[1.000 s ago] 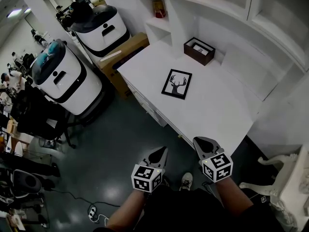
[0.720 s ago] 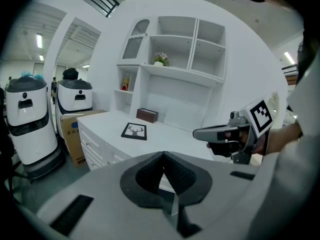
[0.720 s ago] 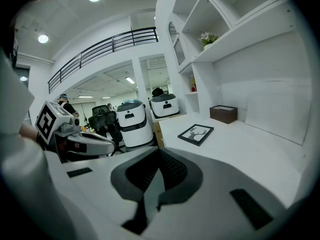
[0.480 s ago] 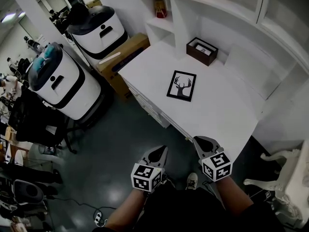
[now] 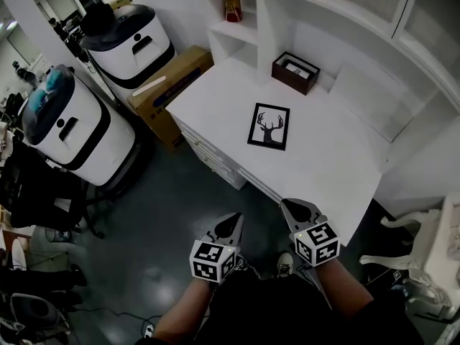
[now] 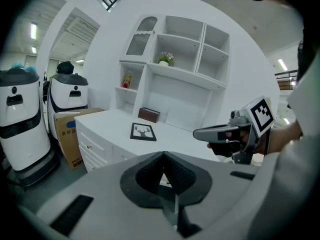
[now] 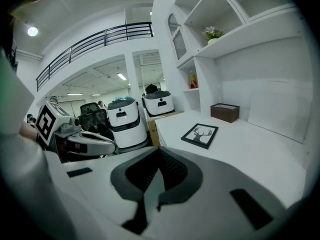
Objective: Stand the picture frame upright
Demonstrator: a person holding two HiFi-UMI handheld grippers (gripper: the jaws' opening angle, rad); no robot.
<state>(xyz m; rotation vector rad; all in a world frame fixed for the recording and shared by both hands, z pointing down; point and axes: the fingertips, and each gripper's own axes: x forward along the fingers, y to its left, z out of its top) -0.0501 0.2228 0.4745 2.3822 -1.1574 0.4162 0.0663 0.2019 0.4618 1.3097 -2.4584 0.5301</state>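
A black picture frame (image 5: 269, 126) with a deer-head print lies flat on the white desk (image 5: 330, 164); it also shows in the left gripper view (image 6: 143, 132) and the right gripper view (image 7: 200, 135). My left gripper (image 5: 231, 223) hangs shut and empty over the floor, short of the desk's front edge. Beside it, my right gripper (image 5: 294, 208) is shut and empty too, near the desk's front corner. Both are well short of the frame. In the left gripper view the right gripper (image 6: 200, 133) reaches in from the right.
A dark brown box (image 5: 295, 72) sits at the back of the desk under white shelves (image 5: 244, 13). Two white robot units (image 5: 68, 131) and a cardboard box (image 5: 169, 85) stand left of the desk. A white chair (image 5: 424, 264) is at the right.
The view has shifted: the desk and frame sit slightly lower and nearer in the picture. Both grippers stay shut in much the same place at the bottom of the picture.
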